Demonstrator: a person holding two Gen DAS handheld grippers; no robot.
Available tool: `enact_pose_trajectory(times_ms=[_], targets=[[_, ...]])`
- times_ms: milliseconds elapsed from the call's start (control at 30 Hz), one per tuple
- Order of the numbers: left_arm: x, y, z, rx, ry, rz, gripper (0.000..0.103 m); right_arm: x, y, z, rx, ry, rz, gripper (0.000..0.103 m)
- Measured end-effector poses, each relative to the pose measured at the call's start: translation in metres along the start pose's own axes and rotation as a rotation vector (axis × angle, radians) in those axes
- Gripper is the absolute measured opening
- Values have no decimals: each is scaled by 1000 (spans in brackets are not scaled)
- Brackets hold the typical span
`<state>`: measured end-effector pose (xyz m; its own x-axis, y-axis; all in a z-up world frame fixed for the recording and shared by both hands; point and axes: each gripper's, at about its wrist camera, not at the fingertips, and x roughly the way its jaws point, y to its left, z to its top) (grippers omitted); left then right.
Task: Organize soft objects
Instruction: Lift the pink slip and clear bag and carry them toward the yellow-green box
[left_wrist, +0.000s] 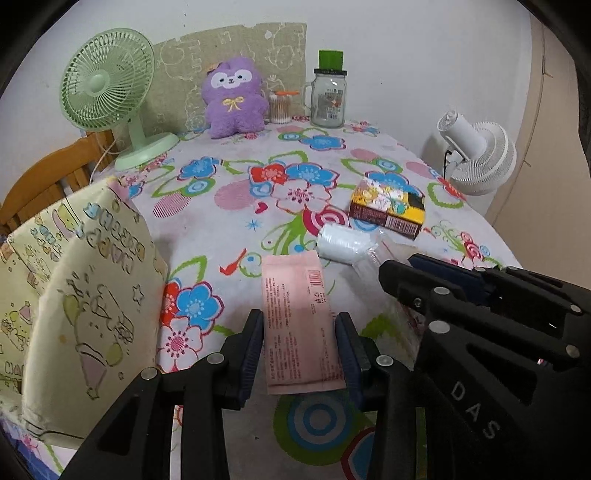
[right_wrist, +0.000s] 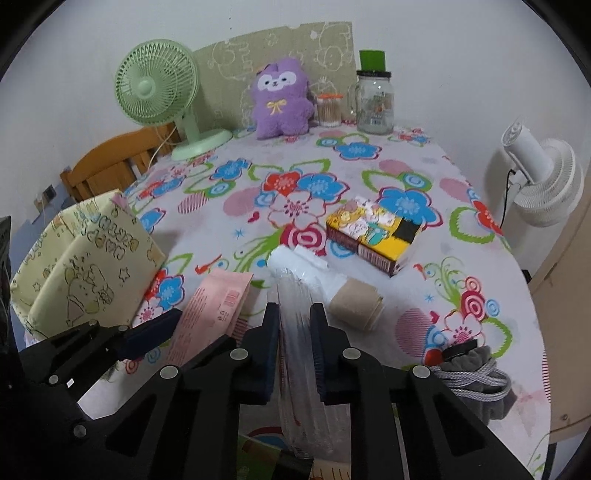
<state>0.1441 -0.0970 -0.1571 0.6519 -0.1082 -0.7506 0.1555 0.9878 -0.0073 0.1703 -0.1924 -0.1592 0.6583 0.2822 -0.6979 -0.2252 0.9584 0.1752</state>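
My left gripper (left_wrist: 300, 325) is shut on a flat pink packet (left_wrist: 299, 317) held just above the floral tablecloth; the packet also shows in the right wrist view (right_wrist: 210, 310). My right gripper (right_wrist: 294, 321) is shut on a clear plastic pack (right_wrist: 299, 306) holding a white roll (right_wrist: 295, 262); the white roll also shows in the left wrist view (left_wrist: 343, 242). A tan roll (right_wrist: 356, 302) lies beside the right fingers. A pale yellow fabric storage box (left_wrist: 74, 280) stands at the left edge, also in the right wrist view (right_wrist: 85, 258). A purple plush toy (left_wrist: 234, 99) sits at the back.
A yellow printed box (left_wrist: 388, 208) lies right of centre. A green desk fan (left_wrist: 110, 88), a cotton swab jar (left_wrist: 280, 107) and a glass mug jar (left_wrist: 328, 96) stand at the back. A white fan (left_wrist: 480, 155) stands off the table's right. A grey bundle with cord (right_wrist: 476, 373) lies near right.
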Motion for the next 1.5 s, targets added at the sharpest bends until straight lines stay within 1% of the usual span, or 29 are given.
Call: enact_pose_trajectory(times_ms=[567, 967, 1500], targets=[[-48, -5, 18, 12, -110, 1, 40, -48, 10, 17, -2, -83, -22, 19], [-79, -13, 25, 41, -153, 15, 40, -81, 13, 20, 7, -122, -49, 19], [-121, -13, 34, 37, -220, 15, 40, -126, 26, 28, 21, -196, -75, 19]])
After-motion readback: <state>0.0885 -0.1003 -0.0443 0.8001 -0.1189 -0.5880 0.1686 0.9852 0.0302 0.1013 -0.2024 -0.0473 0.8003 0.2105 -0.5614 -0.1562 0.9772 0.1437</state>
